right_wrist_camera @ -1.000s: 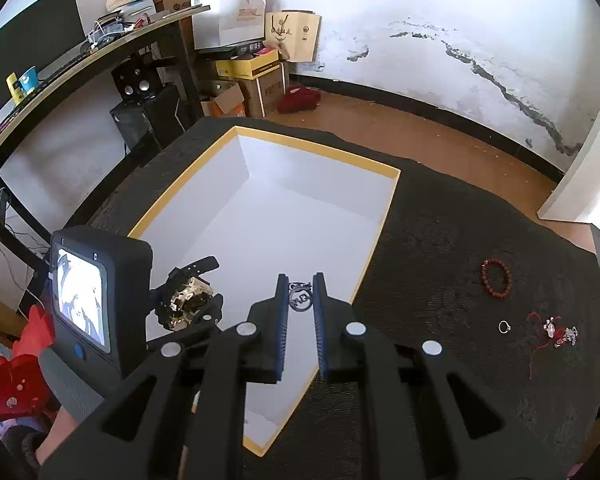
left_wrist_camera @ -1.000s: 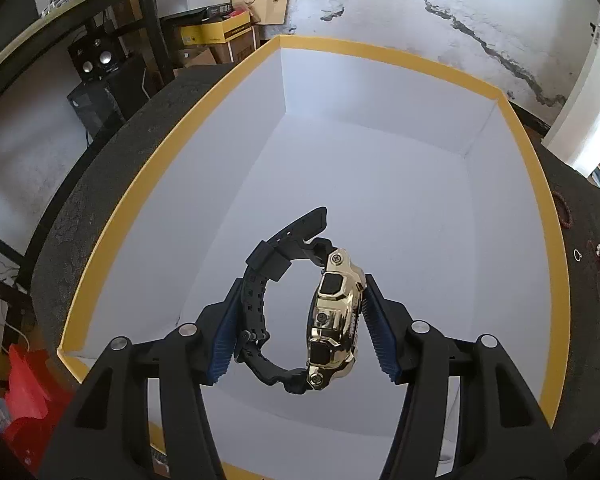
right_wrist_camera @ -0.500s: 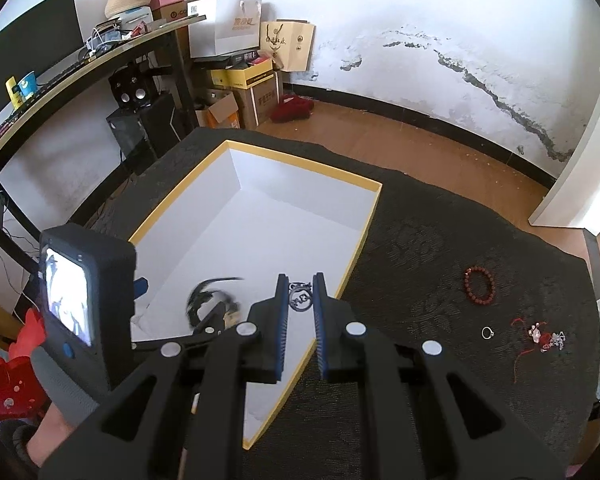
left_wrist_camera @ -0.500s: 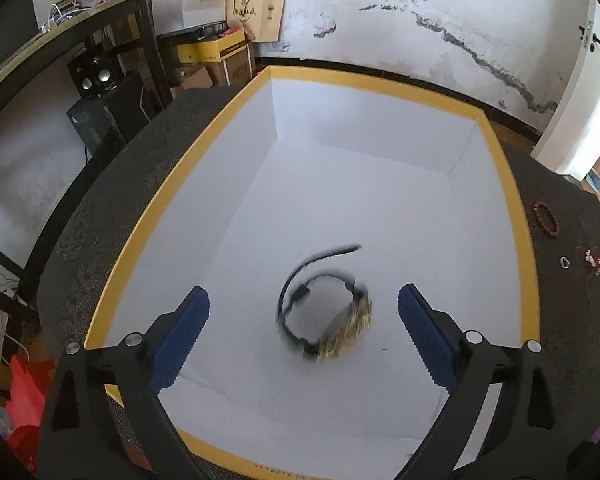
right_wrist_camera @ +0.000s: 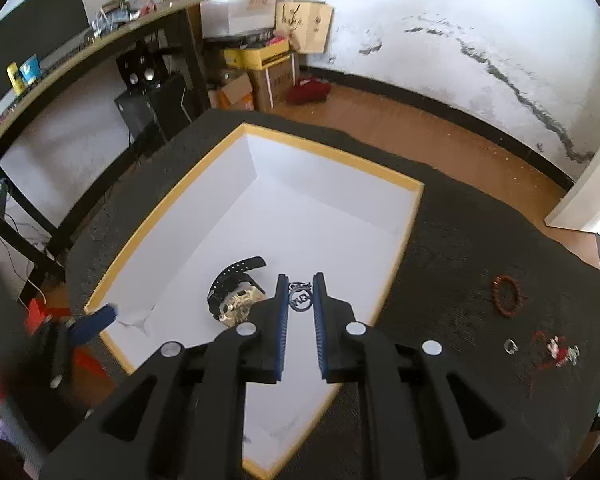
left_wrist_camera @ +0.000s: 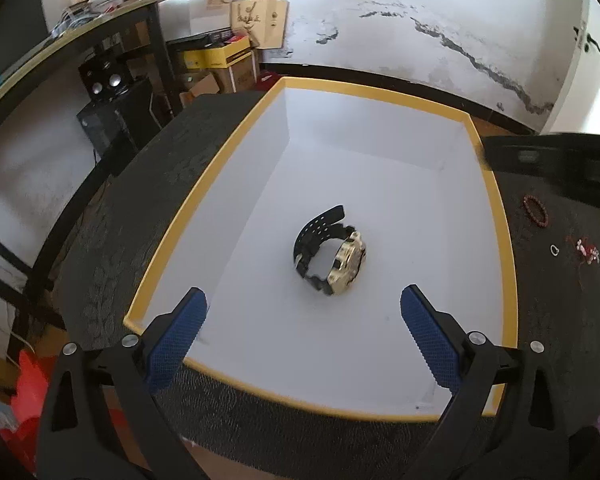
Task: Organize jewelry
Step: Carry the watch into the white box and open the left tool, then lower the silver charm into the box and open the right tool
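A gold-faced watch with a black strap (left_wrist_camera: pixel 332 258) lies on its side on the floor of the white box with a yellow rim (left_wrist_camera: pixel 172 248). My left gripper (left_wrist_camera: pixel 302 292) hangs above the box's near end, jaws wide open and empty, short of the watch. In the right wrist view the watch (right_wrist_camera: pixel 236 296) sits just left of my right gripper (right_wrist_camera: pixel 300 278), which is shut on a small dark metal pendant (right_wrist_camera: pixel 300 300) over the box (right_wrist_camera: pixel 332 152). A blurred blue finger of the left gripper (right_wrist_camera: pixel 96 320) shows at the box's near left corner.
On the dark tablecloth right of the box lie a red bead bracelet (right_wrist_camera: pixel 507 295), a small ring (right_wrist_camera: pixel 511 346) and a red string charm (right_wrist_camera: pixel 556 350). A desk, speakers and cardboard boxes stand at the back left. The right gripper's dark body (left_wrist_camera: pixel 560 172) crosses the box's far right corner.
The left gripper opened wide and let go of the watch, which dropped onto the box floor; the gripper then pulled back and up. The right gripper moved left over the box, still holding the pendant.
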{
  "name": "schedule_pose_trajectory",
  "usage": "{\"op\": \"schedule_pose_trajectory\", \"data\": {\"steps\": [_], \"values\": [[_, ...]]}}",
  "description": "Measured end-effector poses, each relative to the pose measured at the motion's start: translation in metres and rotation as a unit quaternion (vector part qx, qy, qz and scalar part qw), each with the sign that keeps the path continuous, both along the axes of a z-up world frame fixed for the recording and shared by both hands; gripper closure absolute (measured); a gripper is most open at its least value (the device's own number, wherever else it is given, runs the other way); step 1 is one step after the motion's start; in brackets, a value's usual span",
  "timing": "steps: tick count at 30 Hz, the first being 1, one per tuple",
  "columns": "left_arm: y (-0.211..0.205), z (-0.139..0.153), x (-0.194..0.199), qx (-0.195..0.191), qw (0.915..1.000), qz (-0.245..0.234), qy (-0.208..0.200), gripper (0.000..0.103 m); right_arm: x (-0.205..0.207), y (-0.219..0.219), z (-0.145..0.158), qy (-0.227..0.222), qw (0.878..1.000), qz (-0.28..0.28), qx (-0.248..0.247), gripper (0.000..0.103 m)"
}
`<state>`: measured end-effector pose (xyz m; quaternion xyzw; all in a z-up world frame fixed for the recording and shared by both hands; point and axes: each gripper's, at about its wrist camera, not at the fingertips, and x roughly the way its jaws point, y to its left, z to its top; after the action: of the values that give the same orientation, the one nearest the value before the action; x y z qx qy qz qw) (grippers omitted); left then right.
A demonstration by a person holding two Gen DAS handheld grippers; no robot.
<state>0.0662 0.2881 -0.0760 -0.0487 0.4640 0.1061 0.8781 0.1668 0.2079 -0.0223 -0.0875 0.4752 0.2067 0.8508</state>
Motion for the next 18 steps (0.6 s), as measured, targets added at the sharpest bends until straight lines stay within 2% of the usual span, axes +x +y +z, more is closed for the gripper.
{"op": "schedule_pose_trajectory", "data": {"steps": [3, 8, 18], "values": [[0.004, 0.001, -0.005, -0.017, 0.9998, 0.001, -0.001, 0.008, 0.020, 0.019, -0.022, 0.021, 1.000, 0.008, -0.012, 0.090], [0.005, 0.004, -0.011, -0.003, 1.0000, 0.000, -0.005, 0.008, 0.051, 0.039, -0.055, 0.047, 0.998, 0.010, -0.033, 0.090], [0.016, 0.001, -0.011, -0.009, 0.9999, 0.008, -0.007, 0.008, 0.075, 0.064, -0.091, 0.069, 0.995, 0.014, -0.076, 0.090]]}}
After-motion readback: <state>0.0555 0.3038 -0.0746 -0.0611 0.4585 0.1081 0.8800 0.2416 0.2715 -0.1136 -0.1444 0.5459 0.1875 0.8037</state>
